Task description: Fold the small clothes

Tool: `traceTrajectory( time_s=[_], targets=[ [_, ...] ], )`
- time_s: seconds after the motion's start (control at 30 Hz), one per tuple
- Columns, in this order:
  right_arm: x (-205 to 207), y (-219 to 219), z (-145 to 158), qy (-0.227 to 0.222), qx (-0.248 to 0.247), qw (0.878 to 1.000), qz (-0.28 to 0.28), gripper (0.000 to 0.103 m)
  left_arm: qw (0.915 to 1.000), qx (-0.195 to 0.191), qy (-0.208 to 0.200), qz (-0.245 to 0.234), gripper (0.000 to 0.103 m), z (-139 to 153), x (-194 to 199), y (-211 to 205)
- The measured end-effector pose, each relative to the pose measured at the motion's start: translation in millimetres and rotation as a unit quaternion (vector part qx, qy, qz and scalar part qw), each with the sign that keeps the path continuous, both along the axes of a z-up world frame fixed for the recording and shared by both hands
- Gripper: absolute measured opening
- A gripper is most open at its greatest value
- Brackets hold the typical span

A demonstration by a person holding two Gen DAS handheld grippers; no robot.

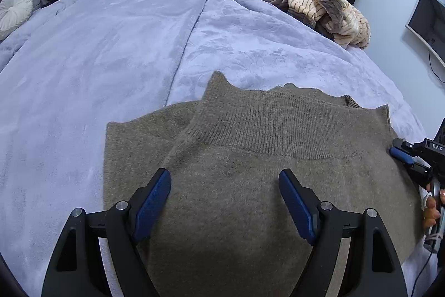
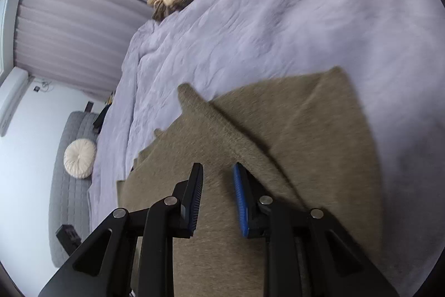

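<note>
Sweater (image 1: 250,185), olive-brown knit, lies spread on the lavender blanket (image 1: 111,60) covering the bed, partly folded: one panel is already turned over the body, its ribbed band running across the middle, with small peaks of fabric standing up along the far edge. A heap of striped cream and brown clothes (image 1: 319,7) sits well apart at the far side of the bed.

Risks, in order of scale. The plush blanket is soft and wrinkled, so a drag across it would likely pull the whole sweater askew rather than crease it cleanly. The folded panel lies loose on the body; a pinch that catches only the top layer would probably lift that layer alone and undo the fold. The uneven far edge, if not squared, may yield a lopsided bundle.

Left gripper (image 1: 225,185) hangs over the near part of the sweater with its blue pads set wide apart, nothing between them and no grip on the knit.

Right gripper (image 2: 218,180), seen in the left wrist view at the sweater's right edge, shows a narrow gap between its pads in its own view; it appears to hold nothing, though motion blur leaves contact with the fabric beneath uncertain.
</note>
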State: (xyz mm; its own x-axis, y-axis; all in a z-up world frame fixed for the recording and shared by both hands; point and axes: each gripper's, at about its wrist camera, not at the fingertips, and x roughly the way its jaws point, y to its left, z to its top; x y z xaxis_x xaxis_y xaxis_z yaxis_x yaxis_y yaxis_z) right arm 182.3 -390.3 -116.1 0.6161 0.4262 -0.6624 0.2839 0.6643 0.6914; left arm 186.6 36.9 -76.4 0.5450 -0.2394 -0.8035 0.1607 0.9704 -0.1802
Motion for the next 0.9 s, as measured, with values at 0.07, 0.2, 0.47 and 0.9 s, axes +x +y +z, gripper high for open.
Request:
traceTrajectory(
  time_s=[0.07,0.2,0.47,0.9],
  targets=[
    [-11,-10,11,-0.003,-0.022,1.0,-0.019,0.027,0.9994,0.033,-0.002,0.013,0.081,6,-9,12],
    [-50,-15,34,-0.011,-0.044,0.999,-0.015,0.061,0.9995,-0.008,0.02,0.024,0.081,12,-41,49],
    [-174,6,35,-0.029,0.072,0.997,-0.003,0.061,0.9926,-0.097,0.07,0.019,0.081,-2,-111,71],
    [-181,8,0,0.003,0.077,0.995,-0.068,0.008,0.9835,-0.136,0.116,0.03,0.015,-19,-105,67]
  ],
)
